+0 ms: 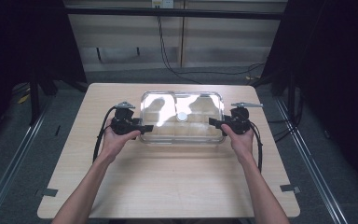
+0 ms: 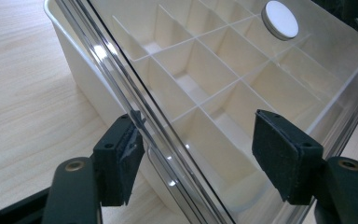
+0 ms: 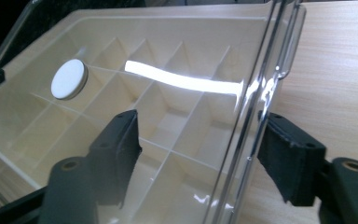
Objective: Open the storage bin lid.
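A compartmented box [image 1: 182, 117] sat on the table [image 1: 168, 182], toward its far edge. The left gripper [image 1: 145, 128] was at the box's left end, the right gripper [image 1: 213, 122] at its right. A round knob [image 1: 182, 116] sat on the lid [image 1: 200, 105].

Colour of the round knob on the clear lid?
White knob on the lid; clearest in the right gripper view.

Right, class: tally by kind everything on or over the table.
Grippers: 2, left gripper and right gripper
Divided box: 1
Clear lid: 1
White round knob: 1
Total: 5
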{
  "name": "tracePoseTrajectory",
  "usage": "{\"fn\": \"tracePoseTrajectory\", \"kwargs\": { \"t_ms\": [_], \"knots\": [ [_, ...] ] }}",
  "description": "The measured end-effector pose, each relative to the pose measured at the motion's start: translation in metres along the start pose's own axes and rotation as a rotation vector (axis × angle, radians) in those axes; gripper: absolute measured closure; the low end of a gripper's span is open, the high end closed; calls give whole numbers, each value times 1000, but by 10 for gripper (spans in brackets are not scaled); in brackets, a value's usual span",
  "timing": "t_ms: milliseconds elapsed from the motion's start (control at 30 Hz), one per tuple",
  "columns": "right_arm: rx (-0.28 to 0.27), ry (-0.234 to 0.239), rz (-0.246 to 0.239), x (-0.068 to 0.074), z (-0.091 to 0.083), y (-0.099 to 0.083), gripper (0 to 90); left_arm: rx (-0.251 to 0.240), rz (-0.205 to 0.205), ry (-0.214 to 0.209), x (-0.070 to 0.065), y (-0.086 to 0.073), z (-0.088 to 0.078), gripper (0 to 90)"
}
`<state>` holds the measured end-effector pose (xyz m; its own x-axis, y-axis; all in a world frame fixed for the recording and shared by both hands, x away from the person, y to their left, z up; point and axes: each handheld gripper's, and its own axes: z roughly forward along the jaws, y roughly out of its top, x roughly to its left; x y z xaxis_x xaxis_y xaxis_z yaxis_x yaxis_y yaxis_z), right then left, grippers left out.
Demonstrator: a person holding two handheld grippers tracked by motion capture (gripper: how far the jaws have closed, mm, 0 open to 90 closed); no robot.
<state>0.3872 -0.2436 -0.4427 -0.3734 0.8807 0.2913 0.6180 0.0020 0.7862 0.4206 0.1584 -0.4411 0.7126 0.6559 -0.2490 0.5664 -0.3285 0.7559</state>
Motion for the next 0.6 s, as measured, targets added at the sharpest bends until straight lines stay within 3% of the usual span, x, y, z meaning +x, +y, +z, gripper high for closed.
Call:
{"fn": "tracePoseTrajectory", "kwargs": {
  "t_ms": [33, 100, 300, 600],
  "knots": [
    [-18, 9, 7, -1, -3, 0, 405, -10, -4, -7, 1, -1, -2, 366],
    [-30, 15, 14, -2, -6, 0, 444, -20, -9, -11, 1, -2, -4, 389],
    [-35, 9, 9, -1, -11, -1, 500, -33, -2, -12, 1, -3, -6, 427],
    [-42, 43, 36, -4, -20, -5, 579, -44, 18, -17, -3, -4, -7, 445]
  ]
}}
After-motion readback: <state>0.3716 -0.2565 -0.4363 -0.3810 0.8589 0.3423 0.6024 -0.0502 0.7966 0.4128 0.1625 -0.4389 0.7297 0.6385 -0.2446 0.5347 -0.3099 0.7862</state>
